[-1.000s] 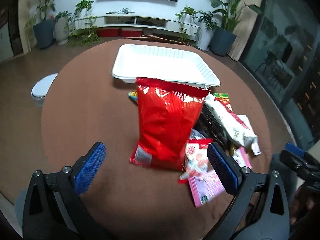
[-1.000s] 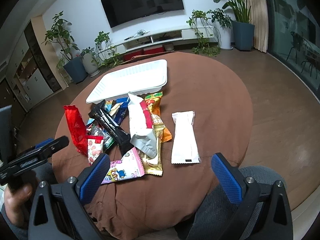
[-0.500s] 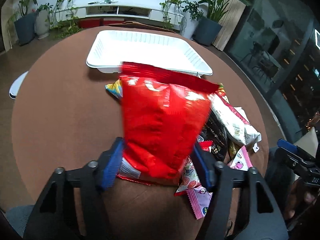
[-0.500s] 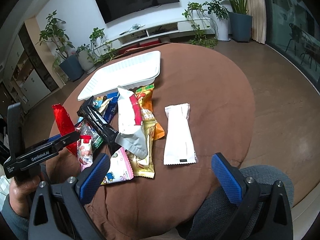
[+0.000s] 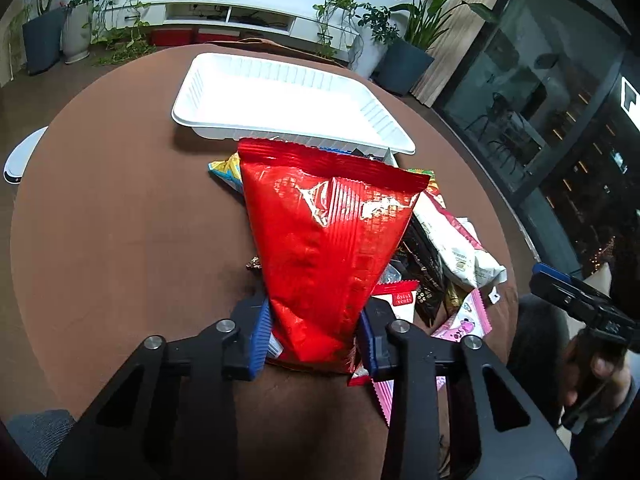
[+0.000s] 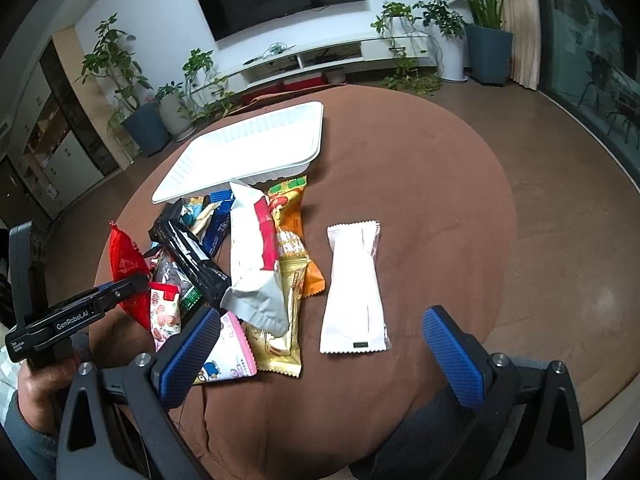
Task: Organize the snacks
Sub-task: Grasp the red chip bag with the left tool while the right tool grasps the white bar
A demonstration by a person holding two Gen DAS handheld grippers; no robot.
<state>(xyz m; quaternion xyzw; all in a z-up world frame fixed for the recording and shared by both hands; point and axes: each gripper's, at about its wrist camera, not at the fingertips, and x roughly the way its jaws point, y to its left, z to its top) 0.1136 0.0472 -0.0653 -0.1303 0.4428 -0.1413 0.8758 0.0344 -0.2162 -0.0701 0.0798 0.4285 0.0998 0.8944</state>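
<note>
Red snack bag is pinched at its lower end by the left gripper, apparently raised above the snack pile. Lift clear, then lower flat into the white tray beyond. Right gripper hangs open.

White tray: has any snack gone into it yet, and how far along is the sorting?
Nothing done yet: the white tray holds no snacks. In hand: the left gripper is shut on the red bag. The right gripper is open. Left: the white packet and the snack pile.
</note>
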